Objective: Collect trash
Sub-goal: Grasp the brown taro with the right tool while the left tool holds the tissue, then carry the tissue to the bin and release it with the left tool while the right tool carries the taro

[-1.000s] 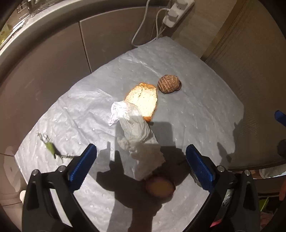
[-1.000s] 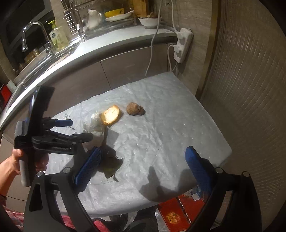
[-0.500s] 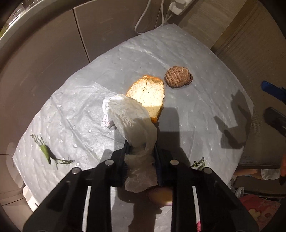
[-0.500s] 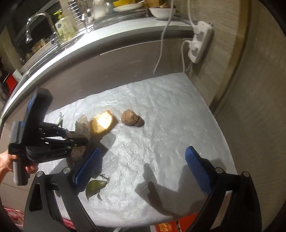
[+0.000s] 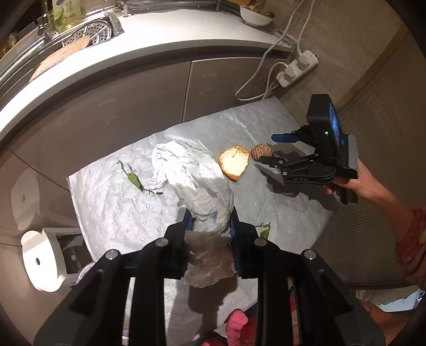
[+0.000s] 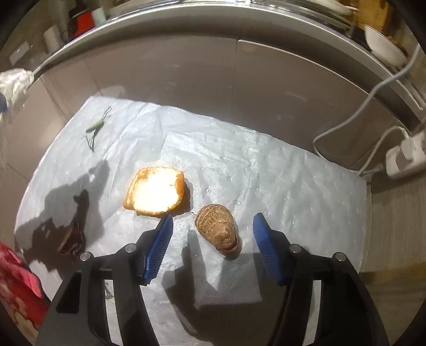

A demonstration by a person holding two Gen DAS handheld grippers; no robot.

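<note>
Blue-padded jaws of the right gripper [image 6: 211,246], which have just been closing, stand half-wide astride the brown ridged husk [image 6: 217,230] on the silver sheet [image 6: 293,186], pads clear of it on both sides. Egg-shaped and scored with fine lines, the husk lies with its long axis running away from the tongs, just beside the bread slice [image 6: 154,190]. The left gripper [image 5: 210,222], farther off, is clamped narrow on a crumpled white wrapper [image 5: 198,183].

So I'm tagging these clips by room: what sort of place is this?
Most likely a home kitchen: a sink set in a counter with a bowl on it, cabinet doors below, and bread among scraps.
</note>
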